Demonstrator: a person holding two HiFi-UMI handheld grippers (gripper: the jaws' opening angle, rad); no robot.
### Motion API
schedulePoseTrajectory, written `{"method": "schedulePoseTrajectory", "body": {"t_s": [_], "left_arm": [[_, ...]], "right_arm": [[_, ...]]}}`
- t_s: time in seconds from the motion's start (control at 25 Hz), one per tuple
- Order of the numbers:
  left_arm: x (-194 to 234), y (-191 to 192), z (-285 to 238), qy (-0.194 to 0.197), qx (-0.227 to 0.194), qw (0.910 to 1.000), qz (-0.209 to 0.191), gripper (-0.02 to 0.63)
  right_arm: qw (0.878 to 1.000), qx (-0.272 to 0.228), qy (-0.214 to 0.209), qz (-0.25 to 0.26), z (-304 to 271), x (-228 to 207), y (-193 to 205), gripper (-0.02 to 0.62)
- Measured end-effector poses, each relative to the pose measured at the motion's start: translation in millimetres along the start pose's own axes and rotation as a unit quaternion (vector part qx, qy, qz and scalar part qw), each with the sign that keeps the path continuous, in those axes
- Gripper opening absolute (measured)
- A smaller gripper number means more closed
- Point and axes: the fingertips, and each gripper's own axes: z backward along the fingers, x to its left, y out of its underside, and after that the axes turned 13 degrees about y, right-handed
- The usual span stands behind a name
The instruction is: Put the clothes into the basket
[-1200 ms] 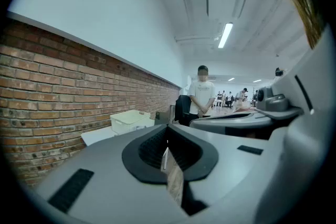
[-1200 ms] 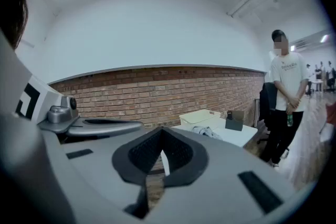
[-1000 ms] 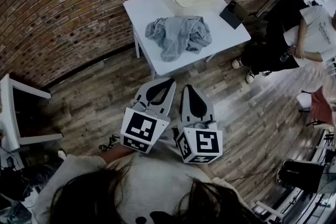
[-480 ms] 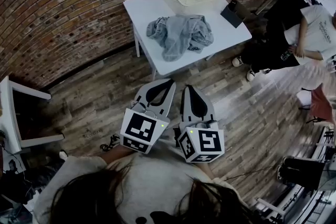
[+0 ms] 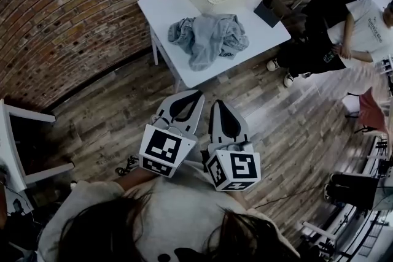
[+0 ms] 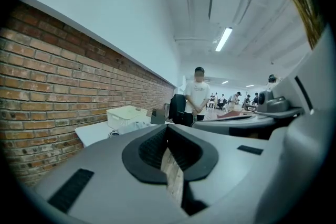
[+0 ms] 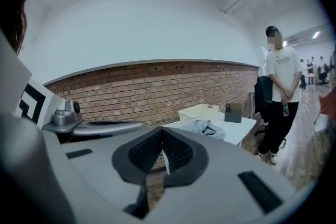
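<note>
I have both grippers low and close to my body over the wooden floor (image 5: 104, 126), well short of the surface (image 5: 163, 9) at the far side; the left gripper (image 5: 195, 98) has its fingers (image 6: 105, 176) pressed together with nothing between them, only floorboards showing through the slit behind the black pads; the right gripper (image 5: 220, 106) is the same, its fingers (image 7: 231, 165) closed tip to tip on nothing; the two sit side by side, near each other but not touching, and neither touches anything on the surface; the clothes (image 5: 209, 37), a rumpled grey heap, lie in the middle of the white surface, on its near half; the basket (image 5: 212, 4), cream and open-topped, stands just behind the heap at the far edge, by the brick wall (image 5: 73, 15); whether cloth and basket touch I cannot tell; a dark box (image 5: 268, 10) sits at the surface's right end, apart from the heap; a person (image 5: 362, 27) in a white shirt stands off to the right of the surface.
</note>
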Motion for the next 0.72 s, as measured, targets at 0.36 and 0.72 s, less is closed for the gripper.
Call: {"method": "schedulePoseTrajectory", "body": {"t_s": [0.36,0.72], "left_arm": [[29.2,0.5,-10.6,0.002,0.0,1.0,0.002,0.005],[68.9,-0.6,-51.6,-0.004,0.004,0.9999,0.013,0.005]], "right_arm": [[1.0,-0.004,0.004,0.001,-28.9,3.7,-3.8,0.005],[1.0,0.007,0.002,0.007,-82.9,-12.6,-7.4,0.006]]}}
